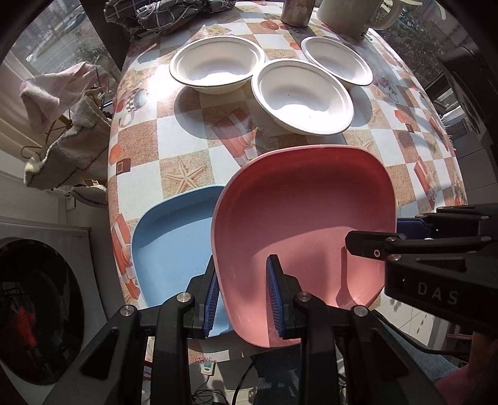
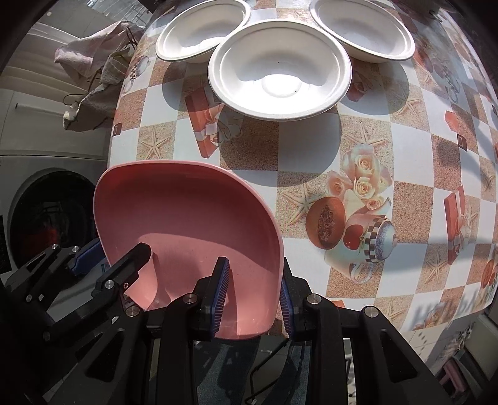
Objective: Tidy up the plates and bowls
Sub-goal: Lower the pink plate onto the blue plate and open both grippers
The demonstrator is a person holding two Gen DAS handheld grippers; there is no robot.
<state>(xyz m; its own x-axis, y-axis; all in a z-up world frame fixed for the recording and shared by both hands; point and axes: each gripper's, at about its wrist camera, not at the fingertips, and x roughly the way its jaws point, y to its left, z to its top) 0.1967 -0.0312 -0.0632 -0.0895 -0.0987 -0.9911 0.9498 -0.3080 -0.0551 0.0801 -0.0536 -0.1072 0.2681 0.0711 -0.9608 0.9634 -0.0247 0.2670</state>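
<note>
A pink square plate (image 1: 298, 218) is held tilted above the table's near edge, overlapping a blue square plate (image 1: 174, 243) that lies flat at the table's front left. My left gripper (image 1: 244, 296) straddles the pink plate's near left rim, its blue pads either side of the rim. My right gripper (image 2: 253, 296) straddles the plate's near right rim (image 2: 274, 264) the same way; it also shows in the left wrist view (image 1: 404, 243). Three white paper bowls (image 1: 218, 64) (image 1: 302, 96) (image 1: 337, 59) stand at the back of the table.
The round table (image 2: 373, 174) has a chequered patterned cloth. A metal cup (image 1: 295, 12) and a cream jug (image 1: 351, 15) stand at the far edge, with a dark checked cloth (image 1: 162, 12) beside them. A washing machine (image 1: 37, 296) and hanging towels (image 1: 62, 124) are on the left.
</note>
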